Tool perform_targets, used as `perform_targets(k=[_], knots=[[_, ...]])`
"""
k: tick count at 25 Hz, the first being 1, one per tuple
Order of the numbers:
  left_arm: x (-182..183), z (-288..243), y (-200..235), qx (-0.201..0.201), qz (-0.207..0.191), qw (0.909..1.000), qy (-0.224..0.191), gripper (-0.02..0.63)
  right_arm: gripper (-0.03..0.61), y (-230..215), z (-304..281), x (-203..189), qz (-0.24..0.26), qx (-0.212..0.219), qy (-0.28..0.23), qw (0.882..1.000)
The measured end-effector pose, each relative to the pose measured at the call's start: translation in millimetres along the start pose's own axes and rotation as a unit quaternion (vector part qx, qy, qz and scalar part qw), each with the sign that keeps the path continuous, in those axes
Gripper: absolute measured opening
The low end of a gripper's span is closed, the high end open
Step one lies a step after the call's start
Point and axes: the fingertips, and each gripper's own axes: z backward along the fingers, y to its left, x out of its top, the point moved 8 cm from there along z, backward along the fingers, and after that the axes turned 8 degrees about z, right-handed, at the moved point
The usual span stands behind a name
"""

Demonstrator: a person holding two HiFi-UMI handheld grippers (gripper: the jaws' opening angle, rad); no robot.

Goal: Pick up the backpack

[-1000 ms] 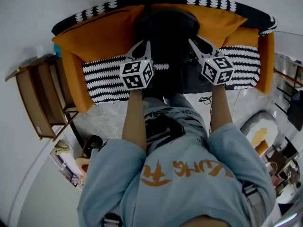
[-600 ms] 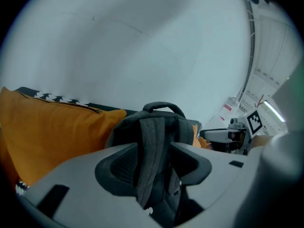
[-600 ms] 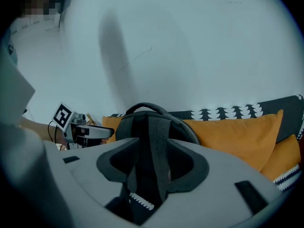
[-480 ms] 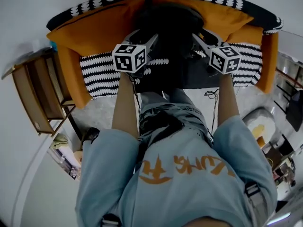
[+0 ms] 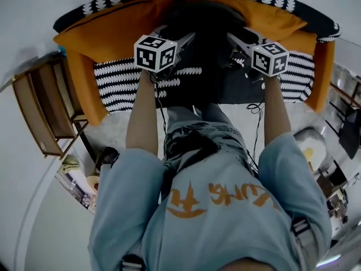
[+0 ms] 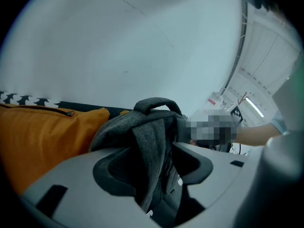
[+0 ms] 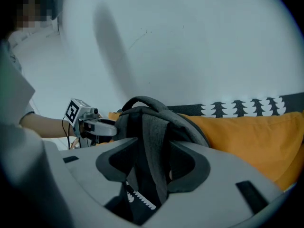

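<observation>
Head view: left gripper [image 5: 183, 38], right gripper [image 5: 236, 39] just opened wide around backpack [image 5: 208, 24] straps.

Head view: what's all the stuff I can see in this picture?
backpack: one, dark grey, on the sofa seat, leaning against the cushions.
cushions: two, orange, along the sofa's back.
sofa: one, orange arms, against the wall.
cover: one, black and white pattern, over the seat and the back.
shelf: one, wooden, left of the sofa.
shirt: one, light blue with orange print, on the person.
left gripper: one, grey, jaws have just been opening, part of the backpack between them, not pinched.
right gripper: one, grey, jaws have just been opening, part of the backpack between them, not pinched.
</observation>
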Motion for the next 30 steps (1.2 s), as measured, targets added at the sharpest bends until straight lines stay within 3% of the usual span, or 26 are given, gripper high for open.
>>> perform_targets(k=[4,8,15,25,30], knots=[[6,-11,-4,-0.033,0.017,0.9993,-0.003,0.234,0.171,-1,-7,3,-0.013,0.019,0.0,1.0],[8,-13,1,-0.032,0.044,0.9984,-0.015,0.178,0.153,3,-10,5,-0.001,0.012,0.003,1.0],[4,-1,-8,-0.044,0.046,0.9979,-0.013,0.076,0.045,16,-4,5,-0.035,0.002,-0.017,0.999],[-18,43,-50,-0.07,0.018,0.9972,-0.019,0.063,0.031,63,40,-5,0.0,0.002,-0.034,0.999],[-38,71,-73,-0.074,0.015,0.9968,-0.025,0.063,0.031,95,66,-19,-0.014,0.012,-0.058,0.998]])
